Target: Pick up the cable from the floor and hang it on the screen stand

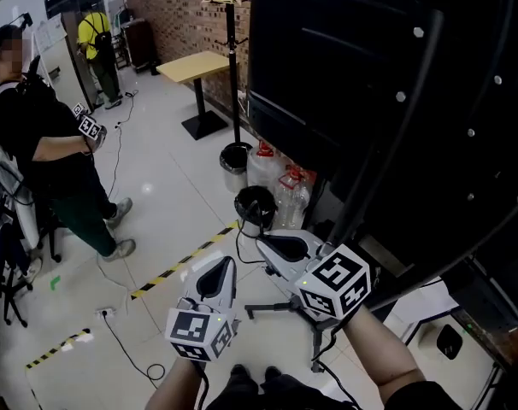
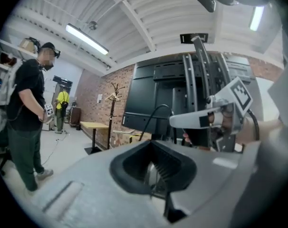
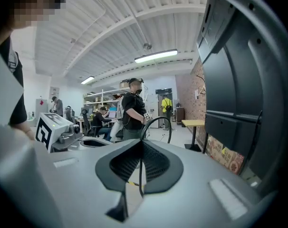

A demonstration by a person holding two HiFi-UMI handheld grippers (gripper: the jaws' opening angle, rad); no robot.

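"Where's the screen stand (image 1: pixel 387 84) from here?"

"Far right, a bin (image 1: pixel 235 162) and bottles (image 1: pixel 291 193) at its foot, on the floor (image 1: pixel 156 195). Coat rack (image 1: pixel 233 67) behind them, table (image 1: pixel 193 65) beyond, a person (image 1: pixel 50 143) off left."

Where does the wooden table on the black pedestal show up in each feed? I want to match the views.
Head view: the wooden table is upper left of centre, against the brick wall.
Left gripper view: the wooden table is small, left of centre at mid height.
Right gripper view: the wooden table is right of centre at mid height.
Shared landmark: the brick wall behind it, seen in all three views.
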